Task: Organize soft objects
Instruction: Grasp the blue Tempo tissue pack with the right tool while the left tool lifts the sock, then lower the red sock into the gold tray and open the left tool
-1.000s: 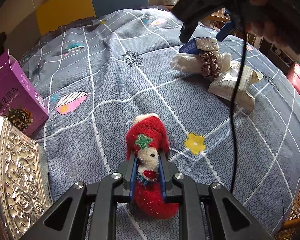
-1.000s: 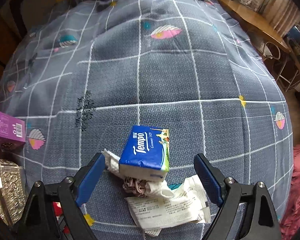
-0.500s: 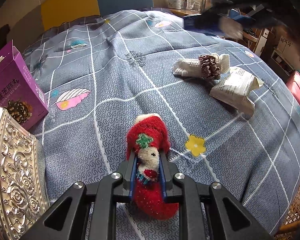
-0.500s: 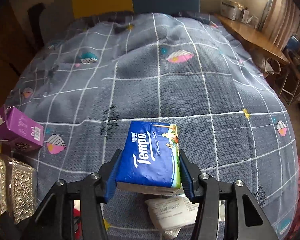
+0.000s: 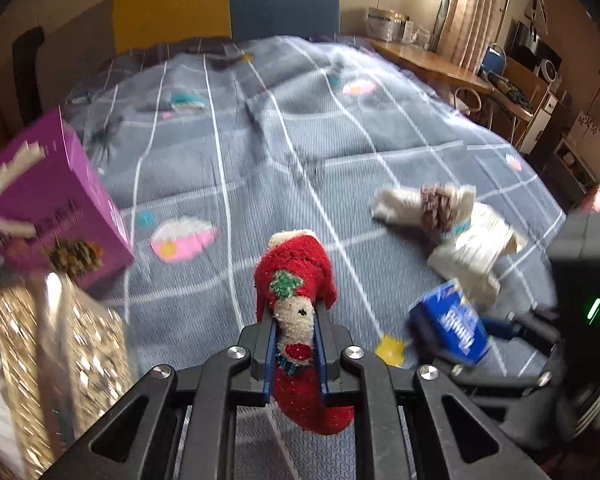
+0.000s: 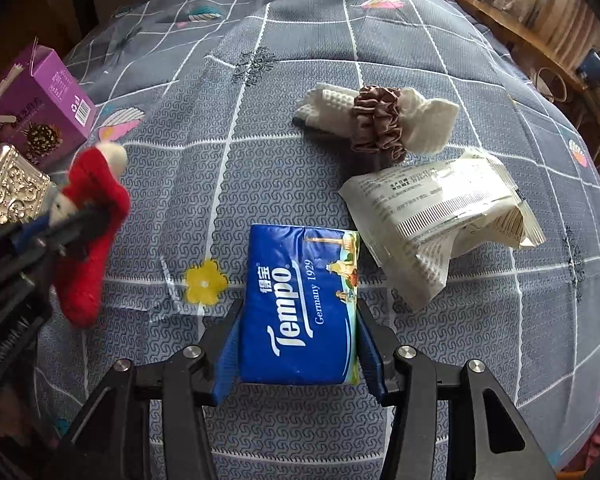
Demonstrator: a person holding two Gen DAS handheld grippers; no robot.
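My left gripper (image 5: 296, 320) is shut on a red Christmas sock (image 5: 296, 276) with a white snowman face, held above the grey bedspread (image 5: 260, 160). It also shows in the right wrist view (image 6: 86, 232) at the left. My right gripper (image 6: 298, 312) is shut on a blue Tempo tissue pack (image 6: 300, 304), which also shows in the left wrist view (image 5: 450, 326) at the lower right. A white cloth roll (image 6: 332, 114) wrapped in a brown scrunchie (image 6: 380, 124) lies on the bed beyond, with a white plastic packet (image 6: 440, 212) beside it.
A purple box (image 5: 48, 208) stands at the left of the bed, with an embossed silver tin (image 5: 48, 360) in front of it. A yellow and blue headboard (image 5: 224, 4) is at the far end. A wooden desk (image 5: 428, 60) stands at the right.
My right gripper has closed on the tissue pack, lifted it off the pile and carried it near and left, beside the left gripper. The left gripper has risen with the sock.
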